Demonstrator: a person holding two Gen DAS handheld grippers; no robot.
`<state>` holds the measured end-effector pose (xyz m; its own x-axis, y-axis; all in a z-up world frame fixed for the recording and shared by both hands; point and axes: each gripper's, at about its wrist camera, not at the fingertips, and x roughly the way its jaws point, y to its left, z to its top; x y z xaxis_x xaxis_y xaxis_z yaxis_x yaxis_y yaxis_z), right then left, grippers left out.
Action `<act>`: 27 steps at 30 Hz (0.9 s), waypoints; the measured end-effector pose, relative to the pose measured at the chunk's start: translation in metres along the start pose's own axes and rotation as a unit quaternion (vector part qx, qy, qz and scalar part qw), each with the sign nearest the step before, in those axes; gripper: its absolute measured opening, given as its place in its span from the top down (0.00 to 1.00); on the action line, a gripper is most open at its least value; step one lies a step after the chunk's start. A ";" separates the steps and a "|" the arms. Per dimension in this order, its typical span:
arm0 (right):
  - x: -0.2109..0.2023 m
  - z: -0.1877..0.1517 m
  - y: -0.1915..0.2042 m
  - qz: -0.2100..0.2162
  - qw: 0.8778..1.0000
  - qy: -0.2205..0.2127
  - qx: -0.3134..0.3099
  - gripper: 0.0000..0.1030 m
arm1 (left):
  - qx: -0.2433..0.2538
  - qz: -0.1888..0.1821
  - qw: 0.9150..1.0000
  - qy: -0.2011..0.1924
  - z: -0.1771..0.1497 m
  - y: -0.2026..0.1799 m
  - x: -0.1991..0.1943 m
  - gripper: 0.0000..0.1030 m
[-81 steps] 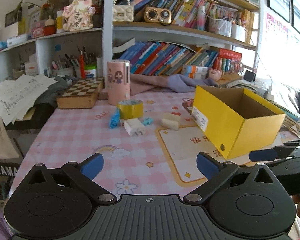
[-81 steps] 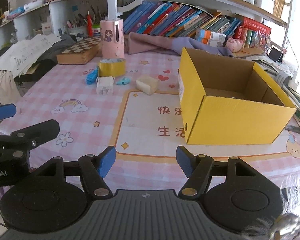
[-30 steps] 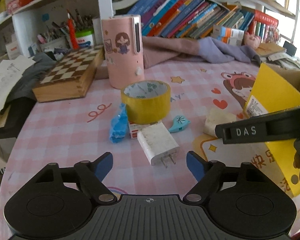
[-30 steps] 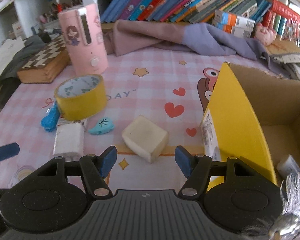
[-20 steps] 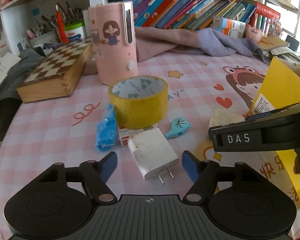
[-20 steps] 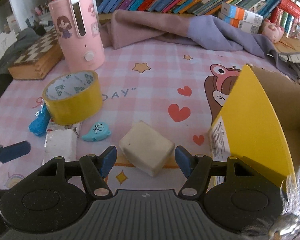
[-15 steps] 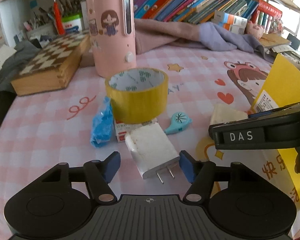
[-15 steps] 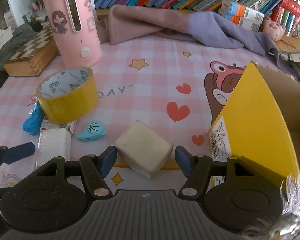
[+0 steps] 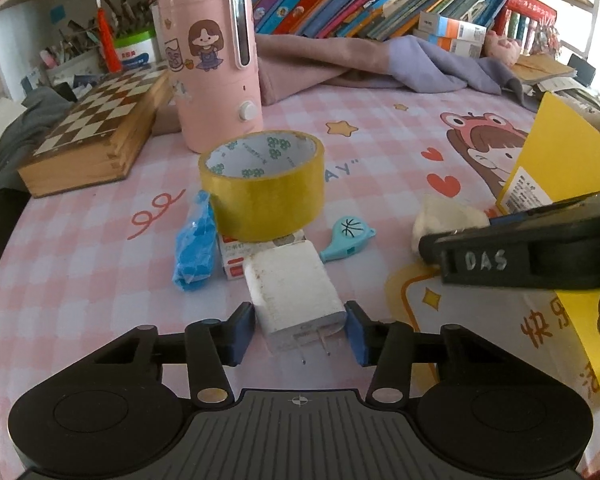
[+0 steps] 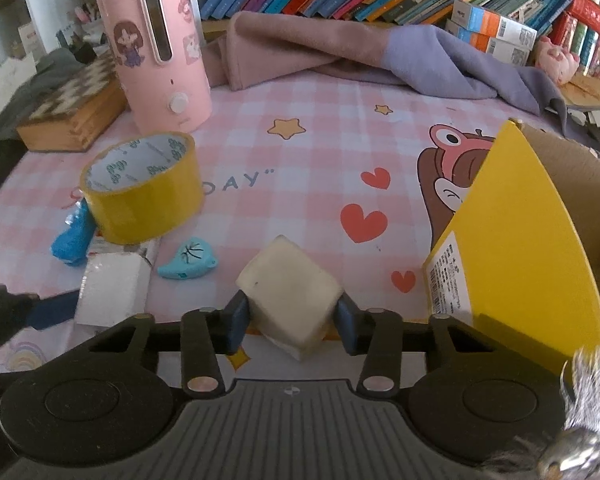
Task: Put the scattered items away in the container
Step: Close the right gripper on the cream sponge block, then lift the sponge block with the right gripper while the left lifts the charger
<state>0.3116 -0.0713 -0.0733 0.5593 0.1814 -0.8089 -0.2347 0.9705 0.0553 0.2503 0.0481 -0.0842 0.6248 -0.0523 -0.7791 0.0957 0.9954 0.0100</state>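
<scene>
White and scuffed, the charger plug lies flat on the checked bench with its prongs toward the camera, so the left gripper comes at it from the prong end, one blue pad on each long side. Its jaws are closing and narrow, the pads just at the plug's flanks; whether they press yet I cannot tell.

The cream sponge block sits corner-on beside the yellow box, the container it is bound for. The right gripper straddles it, jaws closing, and the pads look to be touching its two side faces.

Both grippers tilt steeply down toward the bench, side by side, each over its own item.

Yellow tape roll, blue wrapper and teal whistle remain scattered nearby, outside the box.
</scene>
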 end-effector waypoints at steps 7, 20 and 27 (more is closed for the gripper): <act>-0.024 -0.001 0.000 0.017 1.000 -0.020 0.000 0.64 | -0.005 0.000 1.000 -0.023 -0.002 0.002 -0.028 0.54; -0.074 -0.011 0.008 0.047 0.997 -0.054 -0.014 0.65 | -0.060 -0.022 0.996 -0.069 -0.011 0.013 -0.086 0.54; -0.102 -0.025 0.009 0.056 0.996 -0.073 -0.024 0.65 | -0.076 -0.024 0.993 -0.092 -0.021 0.018 -0.115 0.54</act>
<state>0.2324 -0.0846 -0.0046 0.6361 0.3116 -0.7059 -0.3376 0.9350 0.1085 0.1638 0.0738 -0.0075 0.7548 -0.1003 -0.6483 0.0201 0.9913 -0.1299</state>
